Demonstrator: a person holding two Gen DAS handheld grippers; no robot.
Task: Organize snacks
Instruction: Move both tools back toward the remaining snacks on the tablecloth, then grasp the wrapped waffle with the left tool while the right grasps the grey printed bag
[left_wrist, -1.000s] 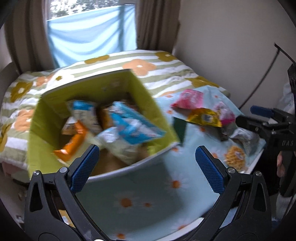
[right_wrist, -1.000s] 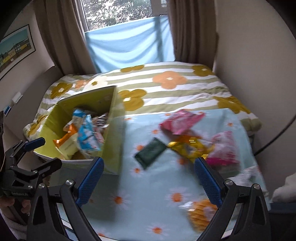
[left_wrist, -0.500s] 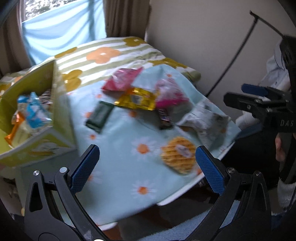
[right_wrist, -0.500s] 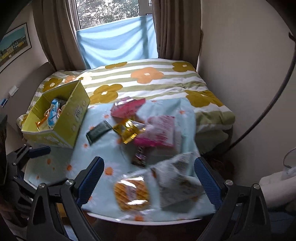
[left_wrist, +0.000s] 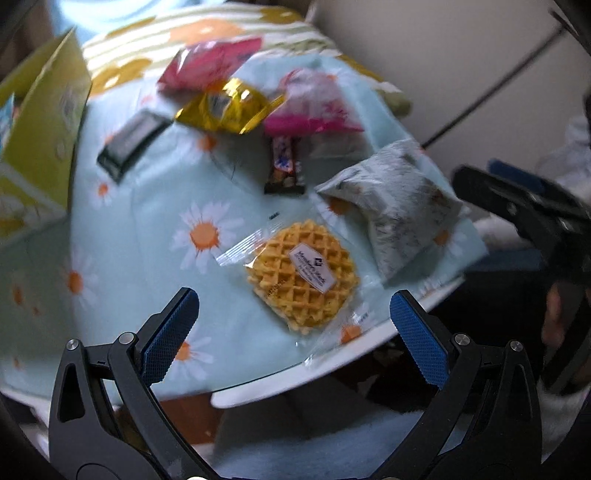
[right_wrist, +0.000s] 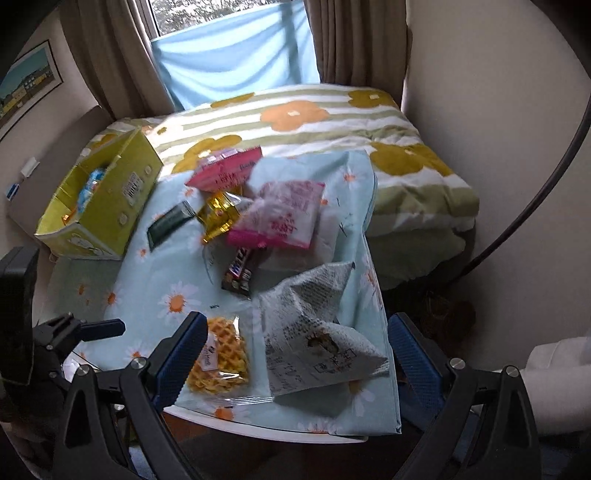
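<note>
A few packets are already seen inside the yellow box (right_wrist: 99, 201) at ten o'clock, while the waffle (left_wrist: 303, 275), grey bag (right_wrist: 314, 328), chocolate bar (right_wrist: 238, 273) and pink packets (right_wrist: 277, 218) are left on the bench (right_wrist: 258, 424), both grippers' jaws spread wide and empty.

Left gripper (left_wrist: 293, 328): black plastic frame with triangular cut-outs, silver screw heads at the pivots, two fingers (left_wrist: 170, 336) faced with blue cross-hatched pads. Right gripper (right_wrist: 295, 354): same build, black frame, silver screws, blue textured fingers (right_wrist: 415, 354). Seen from the side in the opposite view: black body, blue tip, faint lettering, possibly a maker's mark, too blurred to read.
</note>
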